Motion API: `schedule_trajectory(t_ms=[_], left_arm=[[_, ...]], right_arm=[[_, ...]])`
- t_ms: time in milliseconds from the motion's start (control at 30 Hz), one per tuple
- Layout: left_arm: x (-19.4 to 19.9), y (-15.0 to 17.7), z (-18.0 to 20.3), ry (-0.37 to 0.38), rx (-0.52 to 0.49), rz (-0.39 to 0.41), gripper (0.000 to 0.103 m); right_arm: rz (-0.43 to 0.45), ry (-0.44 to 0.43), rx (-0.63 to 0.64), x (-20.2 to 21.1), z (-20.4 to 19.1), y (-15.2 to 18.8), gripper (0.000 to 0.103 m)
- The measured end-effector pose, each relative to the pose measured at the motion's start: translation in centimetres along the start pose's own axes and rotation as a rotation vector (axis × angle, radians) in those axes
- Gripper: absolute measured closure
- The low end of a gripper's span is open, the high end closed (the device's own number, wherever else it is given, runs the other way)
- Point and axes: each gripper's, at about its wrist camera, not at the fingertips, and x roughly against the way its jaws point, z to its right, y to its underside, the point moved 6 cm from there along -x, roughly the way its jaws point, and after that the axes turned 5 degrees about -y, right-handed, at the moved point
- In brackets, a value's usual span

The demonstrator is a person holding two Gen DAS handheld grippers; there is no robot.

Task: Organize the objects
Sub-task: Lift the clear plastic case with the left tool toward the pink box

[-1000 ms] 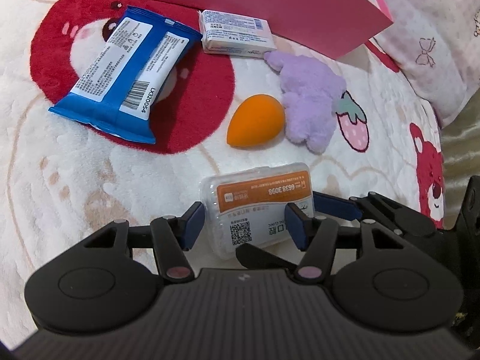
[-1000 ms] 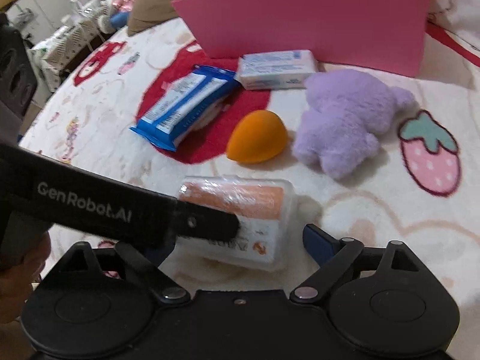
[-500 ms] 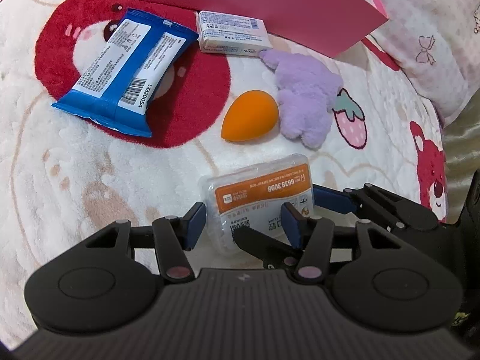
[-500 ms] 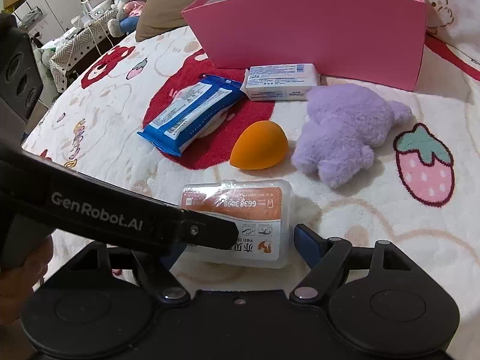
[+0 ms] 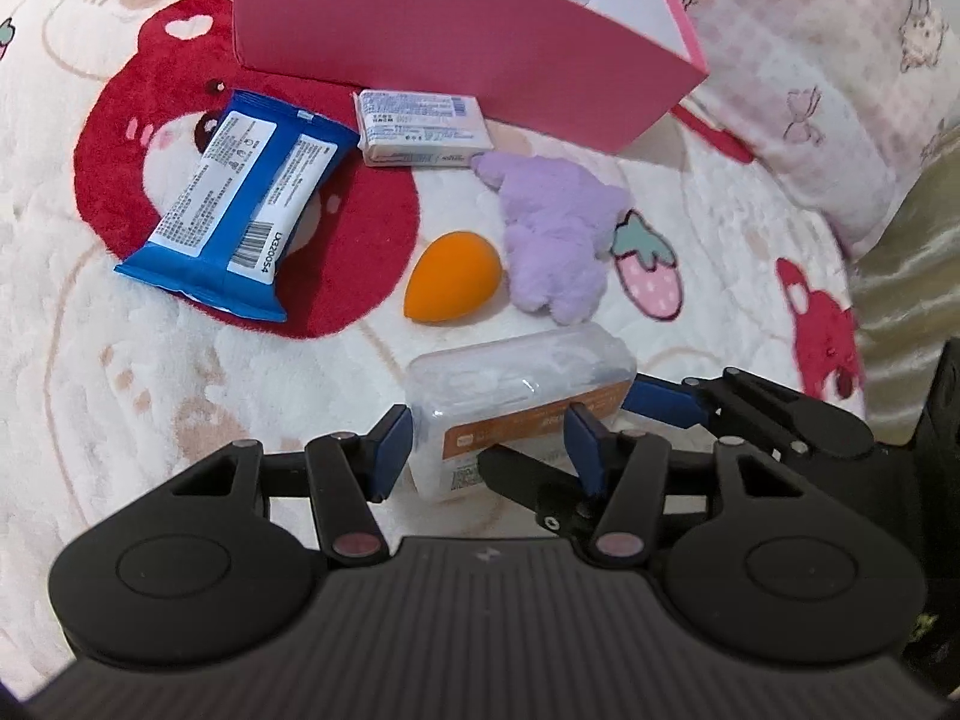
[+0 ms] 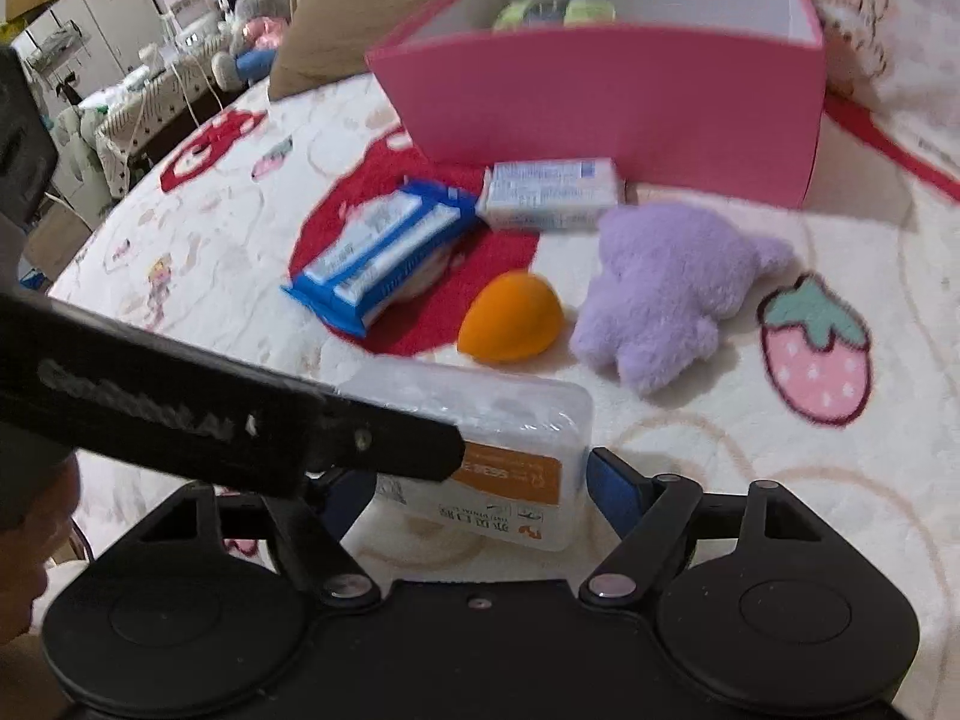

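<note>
Nearest, the left tongs (image 5: 489,441), matte black arms with blue pads, pinch a clear plastic case (image 5: 516,393) by its short ends; the case is a rounded oblong, glossy, with an orange label on one face, tilted so that a plain side faces the left camera. The right tongs (image 6: 474,489) straddle the same case (image 6: 510,450) and are closing; the right blue pad sits just beside its end, the left one hidden behind the left gripper's black arm, so contact cannot be told. A little of a person's hand (image 6: 24,540) shows at the edge of the right view.

The case is just above a fleecy white blanket (image 5: 120,420) on a bed, printed with red bears and pink strawberries. Beyond it lies an orange sponge (image 5: 453,276), smooth and egg-shaped; just beside that, a lilac plush (image 5: 555,234), shaggy and lumpy. To the left lies a blue pack (image 5: 240,204), a flat crinkled foil pillow with white printed panels; near its far corner a small white box (image 5: 420,129), rectangular, with fine print. Farthest stands a pink carton (image 6: 600,90), stiff card with white inner walls, open on top; something pale green lies inside, too blurred to tell.
</note>
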Motion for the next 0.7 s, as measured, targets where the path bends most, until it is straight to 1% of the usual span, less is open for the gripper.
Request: schedule_trajectory(t_ms=[67, 100, 167, 233, 367, 500, 600, 700], left_arm=[[0.2, -0.4, 0.1, 0.002, 0.000, 0.008, 0.050], [0.4, -0.5, 0.0, -0.005, -0.005, 0.019, 0.049], [0.4, -0.7, 0.0, -0.015, -0.011, 0.031, 0.049], [0.6, -0.8, -0.1, -0.005, -0.005, 0.032, 0.050], [1.4, -1.1, -0.2, 0.024, 0.002, 0.038, 0.051], [2.5, -1.6, 0.6, 0.026, -0.041, 0.058, 0.051], [3.5, -2.0, 1.0, 0.043, -0.056, 0.068, 0.051], [3.9, -2.4, 1.2, 0.060, -0.049, 0.050, 0.051]], right_arm=[[0.009, 0.018, 0.037, 0.5, -0.4, -0.3, 0.029], [0.013, 0.019, 0.035, 0.6, -0.4, -0.4, 0.030], [0.021, 0.013, 0.013, 0.8, -0.2, -0.6, 0.036], [0.025, 0.002, 0.003, 0.9, -0.1, -0.7, 0.038], [0.040, -0.007, -0.013, 1.5, -0.1, -0.9, 0.039], [0.048, -0.012, -0.040, 2.2, -0.2, -1.4, 0.039], [0.059, -0.015, -0.058, 2.9, -0.2, -1.9, 0.039], [0.067, -0.001, -0.044, 3.6, -0.6, -2.5, 0.039]])
